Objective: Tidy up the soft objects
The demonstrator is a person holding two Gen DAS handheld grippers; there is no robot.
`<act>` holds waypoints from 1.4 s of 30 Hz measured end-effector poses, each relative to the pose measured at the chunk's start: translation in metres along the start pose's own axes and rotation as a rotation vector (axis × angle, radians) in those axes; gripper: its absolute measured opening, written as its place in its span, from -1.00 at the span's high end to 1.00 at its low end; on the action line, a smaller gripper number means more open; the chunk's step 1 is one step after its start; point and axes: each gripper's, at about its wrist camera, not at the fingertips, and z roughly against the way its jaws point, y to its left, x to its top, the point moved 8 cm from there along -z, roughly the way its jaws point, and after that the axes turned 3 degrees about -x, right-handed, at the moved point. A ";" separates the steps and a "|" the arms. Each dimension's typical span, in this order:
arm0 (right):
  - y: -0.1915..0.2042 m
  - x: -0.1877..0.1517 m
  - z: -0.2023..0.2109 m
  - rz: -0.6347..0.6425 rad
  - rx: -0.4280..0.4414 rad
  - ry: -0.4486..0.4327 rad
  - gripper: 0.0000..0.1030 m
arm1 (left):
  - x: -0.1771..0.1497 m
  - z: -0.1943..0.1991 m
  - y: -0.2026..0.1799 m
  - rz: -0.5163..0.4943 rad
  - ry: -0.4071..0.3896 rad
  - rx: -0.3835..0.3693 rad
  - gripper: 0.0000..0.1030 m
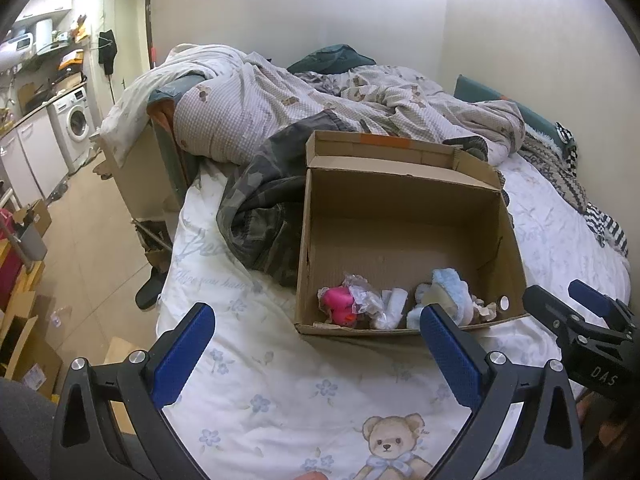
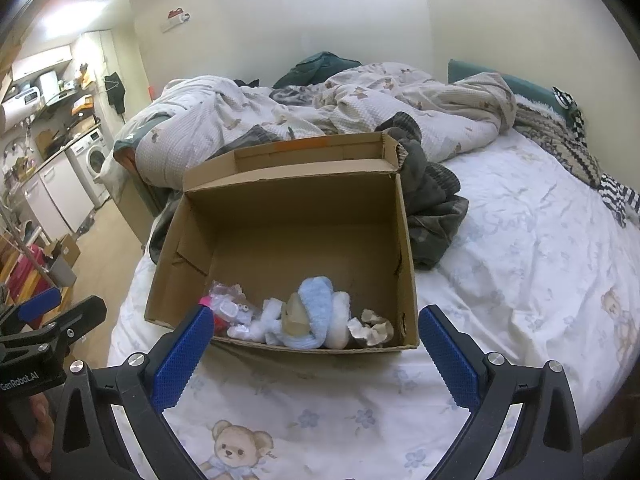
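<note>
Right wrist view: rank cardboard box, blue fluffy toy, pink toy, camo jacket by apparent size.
1. cardboard box
2. camo jacket, partly hidden behind the box
3. blue fluffy toy
4. pink toy, mostly hidden by the right gripper, so unsure

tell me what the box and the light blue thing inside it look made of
Box: corrugated cardboard, matte brown, judging by its fluted torn edges and creased flaps. Light blue thing: probably plush or fleece fabric, fuzzy matte pile, bent in a soft curve.

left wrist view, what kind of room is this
Most likely a small studio flat: an unmade bed with a rumpled duvet holds the cardboard box, and a washing machine stands under a kitchen counter in the same room.
</note>
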 end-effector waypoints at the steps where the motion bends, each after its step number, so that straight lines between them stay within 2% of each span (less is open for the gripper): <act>1: 0.000 0.000 0.000 0.001 0.000 -0.001 -1.00 | 0.000 0.000 0.000 -0.001 0.000 0.001 -0.99; 15: 0.000 0.000 -0.001 0.003 0.001 -0.001 -1.00 | 0.003 0.004 -0.002 -0.025 -0.031 0.000 -0.99; 42: 0.000 0.001 0.001 0.002 0.003 -0.005 -1.00 | 0.002 -0.003 0.004 -0.004 -0.002 -0.012 -0.99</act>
